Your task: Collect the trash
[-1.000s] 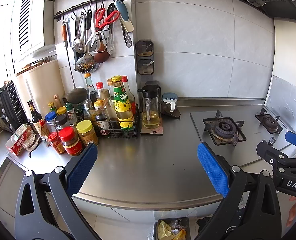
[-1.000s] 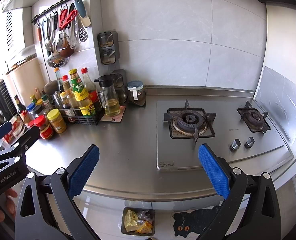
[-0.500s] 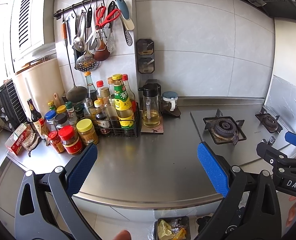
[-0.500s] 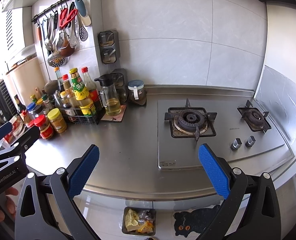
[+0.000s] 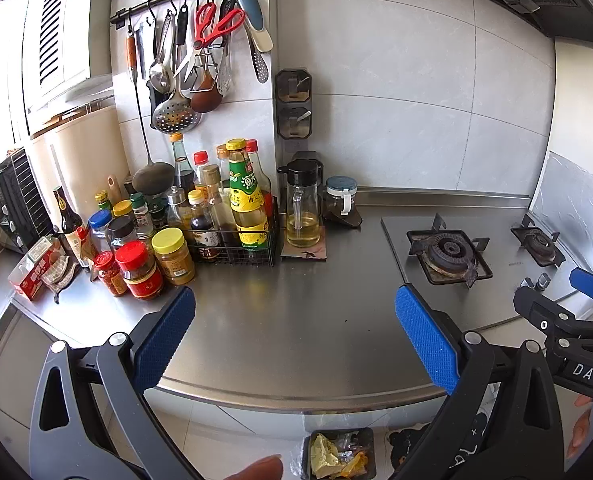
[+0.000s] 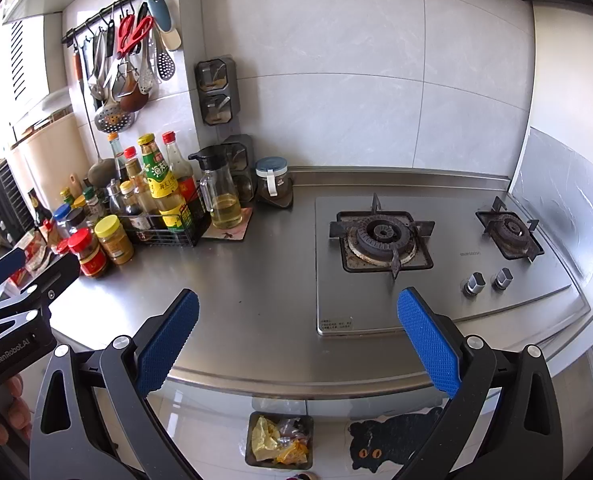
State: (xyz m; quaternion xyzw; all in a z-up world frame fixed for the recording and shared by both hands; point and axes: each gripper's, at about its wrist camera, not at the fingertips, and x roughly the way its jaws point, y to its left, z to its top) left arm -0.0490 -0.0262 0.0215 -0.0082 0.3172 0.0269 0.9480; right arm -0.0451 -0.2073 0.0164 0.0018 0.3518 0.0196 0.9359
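A black bin (image 6: 279, 439) on the floor below the counter edge holds yellow and orange wrappers; it also shows in the left wrist view (image 5: 339, 453). My left gripper (image 5: 296, 338) is open and empty, held above the steel counter's (image 5: 280, 320) front edge. My right gripper (image 6: 298, 340) is open and empty, also above the counter's front edge, to the right of the left one. The right gripper's tip shows in the left wrist view at the right edge (image 5: 568, 312). No loose trash shows on the counter.
Sauce bottles in a wire rack (image 5: 236, 216) and several jars (image 5: 140, 264) crowd the left. An oil jug (image 6: 220, 196) and a small jar (image 6: 272, 184) stand by the wall. A gas hob (image 6: 384, 240) lies at right. Utensils (image 5: 200, 48) hang above. A cat mat (image 6: 392, 440) lies on the floor.
Both grippers stay almost still and open. A fingertip has come into the bottom of the left wrist view.
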